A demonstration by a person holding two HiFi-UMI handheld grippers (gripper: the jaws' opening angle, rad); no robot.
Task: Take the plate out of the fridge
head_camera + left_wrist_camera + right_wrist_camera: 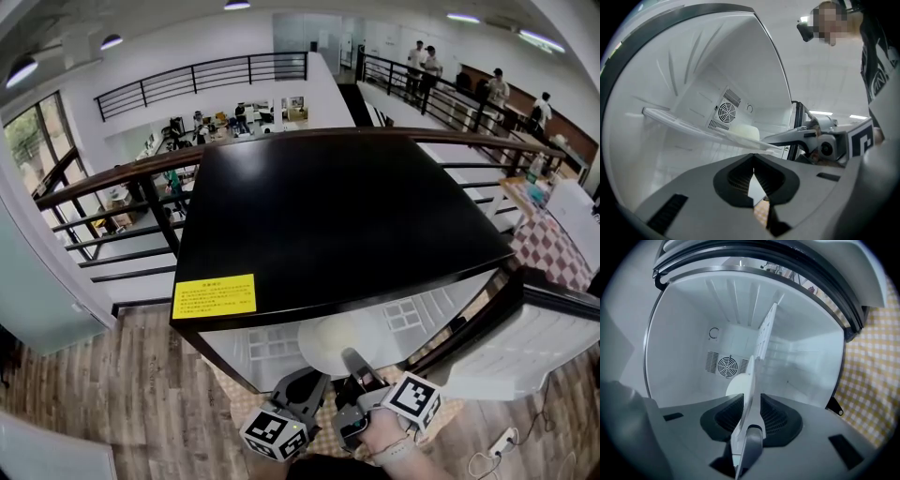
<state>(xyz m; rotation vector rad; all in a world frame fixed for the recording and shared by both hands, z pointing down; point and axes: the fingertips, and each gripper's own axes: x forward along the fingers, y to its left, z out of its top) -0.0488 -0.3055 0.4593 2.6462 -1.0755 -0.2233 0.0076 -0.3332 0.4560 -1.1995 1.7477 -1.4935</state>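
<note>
Up close, right hand (389,441) on the right gripper (751,404), rolled sideways, aimed level into the black-topped fridge (328,216); grey ribbed jaws spread slightly either side of the thin round white plate (328,339), poking from the fridge mouth. Left gripper (753,161) level at the fridge front, jaws pressed together, empty.

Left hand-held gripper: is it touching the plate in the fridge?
Apart. Left gripper view: the left hand-held gripper sits short of the plate on the shelf.
</note>
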